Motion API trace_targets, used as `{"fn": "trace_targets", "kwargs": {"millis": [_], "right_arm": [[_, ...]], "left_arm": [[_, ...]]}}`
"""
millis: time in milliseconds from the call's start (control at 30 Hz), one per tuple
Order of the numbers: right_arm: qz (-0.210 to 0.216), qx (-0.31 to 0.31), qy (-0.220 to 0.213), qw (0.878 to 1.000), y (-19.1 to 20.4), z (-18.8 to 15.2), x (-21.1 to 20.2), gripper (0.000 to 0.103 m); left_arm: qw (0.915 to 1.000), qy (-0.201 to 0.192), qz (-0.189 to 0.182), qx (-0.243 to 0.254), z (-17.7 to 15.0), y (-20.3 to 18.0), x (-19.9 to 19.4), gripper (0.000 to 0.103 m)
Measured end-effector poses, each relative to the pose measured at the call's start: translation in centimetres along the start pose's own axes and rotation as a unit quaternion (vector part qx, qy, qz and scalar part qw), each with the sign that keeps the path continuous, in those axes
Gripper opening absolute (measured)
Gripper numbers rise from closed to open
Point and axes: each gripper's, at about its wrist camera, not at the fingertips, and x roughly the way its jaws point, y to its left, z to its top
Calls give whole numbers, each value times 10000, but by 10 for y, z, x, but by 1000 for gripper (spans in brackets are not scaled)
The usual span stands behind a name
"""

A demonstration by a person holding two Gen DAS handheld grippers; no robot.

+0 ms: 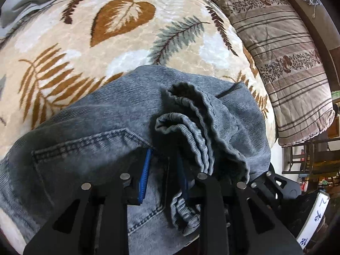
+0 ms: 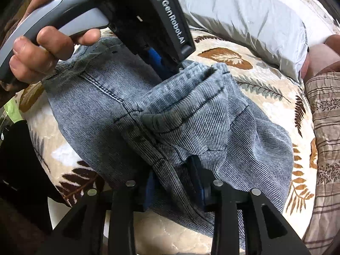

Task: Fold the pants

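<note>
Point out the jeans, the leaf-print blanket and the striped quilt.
jeans (image 1: 89, 127): left wrist view, on the flat denim above the pocket stitching.
leaf-print blanket (image 1: 123, 19): left wrist view, on the brown leaf.
striped quilt (image 1: 282, 48): left wrist view, on its striped top face.

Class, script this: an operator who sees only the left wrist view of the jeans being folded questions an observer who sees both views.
Operator: What holds my left gripper?
Observer: A bare hand wraps its grey handle.
Operator: What is the right gripper doing?
Observer: A dark seam of the jeans runs between its fingers.
</note>
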Motion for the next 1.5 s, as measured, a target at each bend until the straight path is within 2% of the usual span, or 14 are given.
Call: {"fn": "trace_targets", "kwargs": {"millis": [333,467,600,667,767,833,1000,1100,1167,1200,1233,1300,1433,1500], "right_arm": [[-59,-4,-426,9991,-1,0,-34,51],[57,44,-786,9969,-8,-2,-64,52],[361,755,-1111,9903,-51,-13,-93,71],[426,1305,-1125,9841,-84,-19,-95,71],[415,2326,-983,9667,-142,-32,-84,71],[676,3028,-848,9469,-180,-40,-66,71],[1229,3783,-622,9154,-216,-44,-18,73],[1520,4032,-542,9008,-226,-38,11,70],[1607,4193,-396,8926,-233,-34,31,59],[1693,4240,-324,8891,-233,-34,38,36],[1802,4259,-278,8862,-235,-33,45,25],[1801,4121,-341,8925,-235,-26,43,19],[1385,3185,-899,9334,-218,-6,10,14],[1088,2888,-974,9462,-210,-1,5,14]], "left_arm": [[9989,-244,355,-177,-12,-9,-31,44],[9980,-402,196,-449,-12,-10,-45,49],[9962,-638,53,-584,-5,-21,-57,58],[9957,-670,52,-641,1,-28,-54,67],[9959,-486,81,-763,11,-31,-36,67],[9952,-291,125,-926,14,-27,-19,67],[9917,-37,-209,-1269,11,-17,4,67],[9914,-18,-427,-1234,9,-21,6,67],[9928,-30,-438,-1119,8,-27,7,67],[9937,-63,-398,-1041,6,-31,6,67],[9944,-98,-363,-987,5,-34,4,66],[9951,-241,-291,-919,1,-38,-1,57],[9971,-270,217,-682,-10,-44,1,34],[9968,-179,483,-614,-17,-42,10,26]]}}
